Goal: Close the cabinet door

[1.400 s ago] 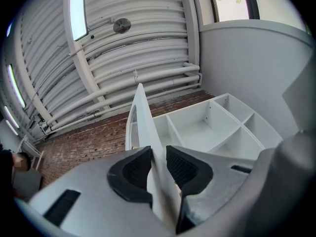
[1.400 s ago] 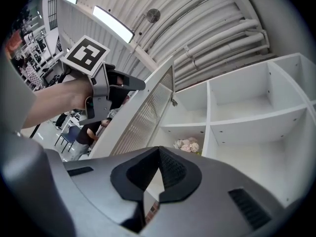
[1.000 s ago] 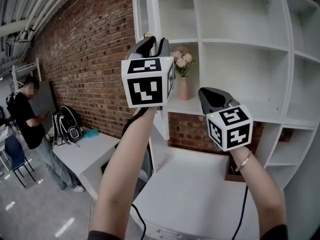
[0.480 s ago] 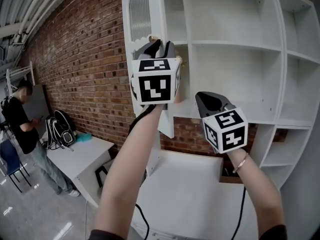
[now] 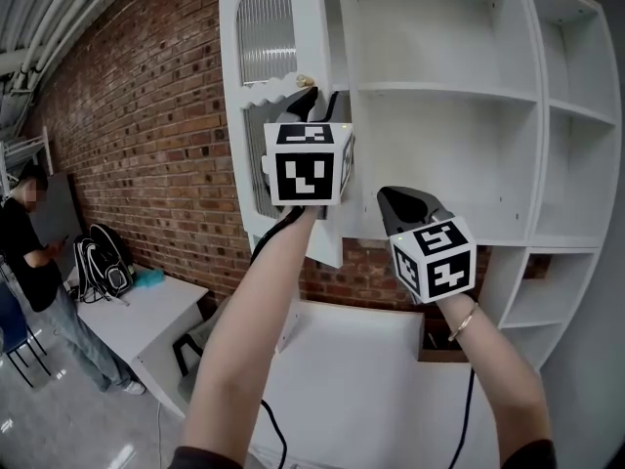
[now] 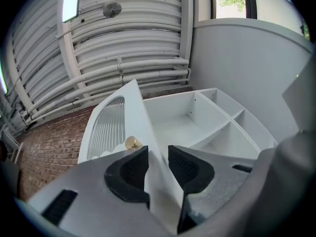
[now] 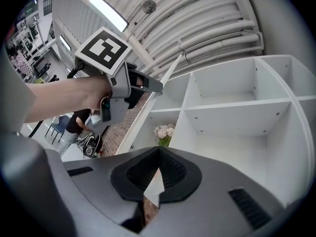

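Both arms are held up and stretched forward toward the white cabinet (image 5: 444, 86). The left arm is raised higher, and the left gripper (image 5: 314, 94) is tipped upward at the edge of the cabinet door (image 5: 234, 115); the right gripper (image 5: 393, 196) is held lower and to the right, apart from the door, in front of the shelves. The door's edge is seen between the left gripper's jaws; these jaws have just been opening, and the pads seem not to press on the door, though this is hard to tell. The right gripper's jaws are closed together, and nothing is held between them. The door is partly open and stands out from the cabinet's left side; it is smooth and white with a rounded top; a pane of ribbed glass (image 5: 267, 27) is set in it; a small round gold knob (image 5: 305, 82) is fixed just beside the left gripper. The shelves are flat and white; a rough red brick wall (image 5: 146, 145) is seen to the left.
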Demonstrator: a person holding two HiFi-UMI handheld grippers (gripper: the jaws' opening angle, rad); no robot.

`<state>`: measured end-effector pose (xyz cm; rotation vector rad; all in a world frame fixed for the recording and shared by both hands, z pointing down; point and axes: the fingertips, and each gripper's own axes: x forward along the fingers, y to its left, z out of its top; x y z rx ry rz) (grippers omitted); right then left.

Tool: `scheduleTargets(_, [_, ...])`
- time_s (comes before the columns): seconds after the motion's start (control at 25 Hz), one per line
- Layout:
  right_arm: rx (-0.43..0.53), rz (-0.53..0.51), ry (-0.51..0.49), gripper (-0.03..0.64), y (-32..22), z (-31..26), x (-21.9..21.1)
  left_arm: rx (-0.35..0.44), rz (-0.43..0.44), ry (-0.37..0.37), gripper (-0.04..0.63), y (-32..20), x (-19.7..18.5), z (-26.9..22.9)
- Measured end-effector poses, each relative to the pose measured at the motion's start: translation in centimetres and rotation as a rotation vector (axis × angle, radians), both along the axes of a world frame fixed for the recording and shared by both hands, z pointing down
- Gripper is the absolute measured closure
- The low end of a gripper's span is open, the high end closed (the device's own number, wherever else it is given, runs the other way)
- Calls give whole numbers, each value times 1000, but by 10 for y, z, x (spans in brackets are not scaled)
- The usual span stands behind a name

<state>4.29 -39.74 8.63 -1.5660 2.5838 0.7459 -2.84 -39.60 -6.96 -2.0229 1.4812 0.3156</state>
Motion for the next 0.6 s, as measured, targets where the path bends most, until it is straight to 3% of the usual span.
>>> scheduleTargets(0.6, [-26, 53, -4, 617, -28, 9, 20, -27, -23, -64, 477, -47, 32, 0])
